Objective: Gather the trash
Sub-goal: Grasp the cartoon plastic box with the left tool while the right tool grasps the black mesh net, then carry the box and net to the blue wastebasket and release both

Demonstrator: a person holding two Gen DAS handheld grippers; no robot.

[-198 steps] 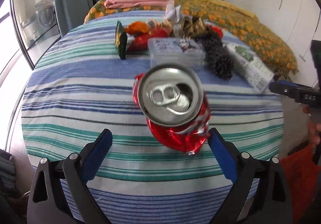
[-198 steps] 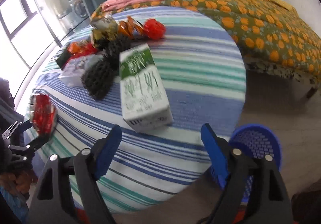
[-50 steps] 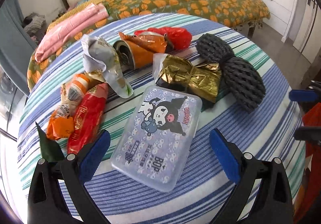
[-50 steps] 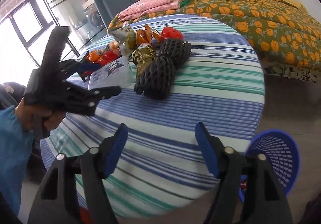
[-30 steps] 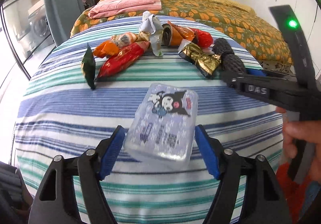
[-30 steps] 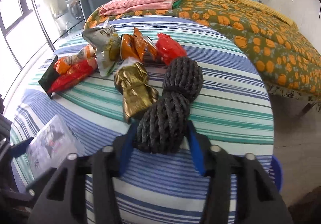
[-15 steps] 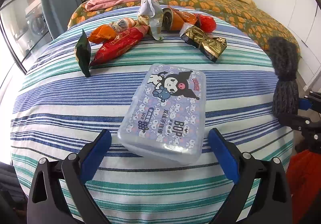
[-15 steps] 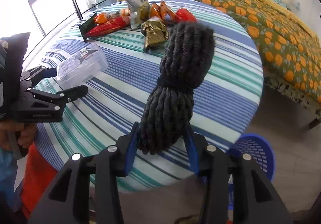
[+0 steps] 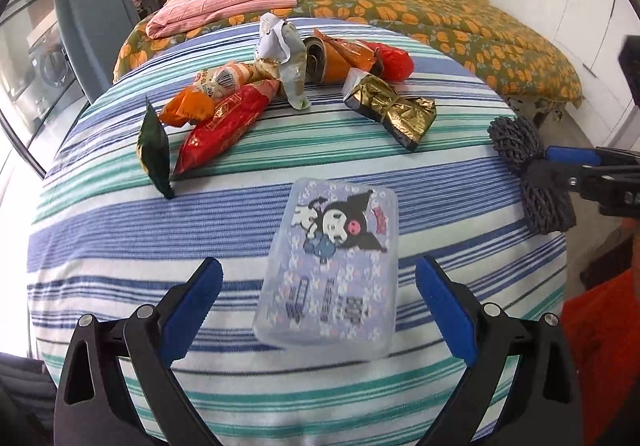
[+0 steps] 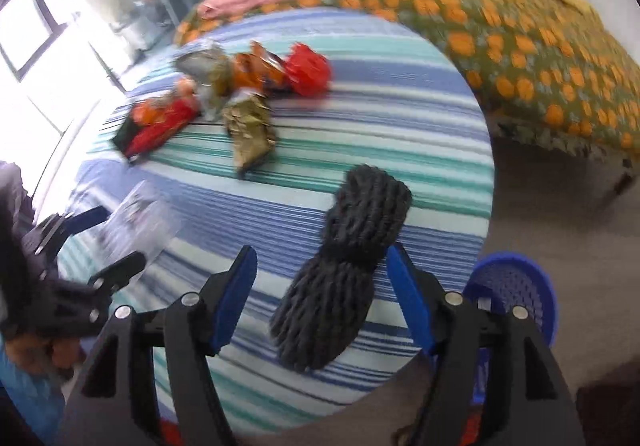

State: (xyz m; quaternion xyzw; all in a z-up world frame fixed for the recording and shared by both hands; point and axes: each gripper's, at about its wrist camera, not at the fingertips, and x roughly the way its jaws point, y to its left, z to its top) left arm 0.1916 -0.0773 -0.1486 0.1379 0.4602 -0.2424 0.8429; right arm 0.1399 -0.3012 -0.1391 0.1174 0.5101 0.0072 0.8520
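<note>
My left gripper (image 9: 316,300) is open, its blue pads either side of a clear plastic box with a cartoon print (image 9: 332,266), not gripping it. My right gripper (image 10: 324,298) is open; the black foam net bundle (image 10: 344,270) sits between its pads, touching the right pad, near the round striped table's right edge (image 10: 460,174). The bundle also shows at the right of the left wrist view (image 9: 528,174). Several snack wrappers lie at the table's far side: gold (image 9: 390,110), red (image 9: 224,126), orange (image 9: 344,54) and green (image 9: 152,150).
A blue mesh basket (image 10: 516,294) stands on the floor right of the table. A bed with an orange-flowered cover (image 9: 420,10) and folded pink cloth (image 9: 224,4) lies behind. The view is blurred in the right wrist camera.
My right gripper has opened around the black net bundle, which it held shut half a second ago. My left gripper stays open around the plastic box.
</note>
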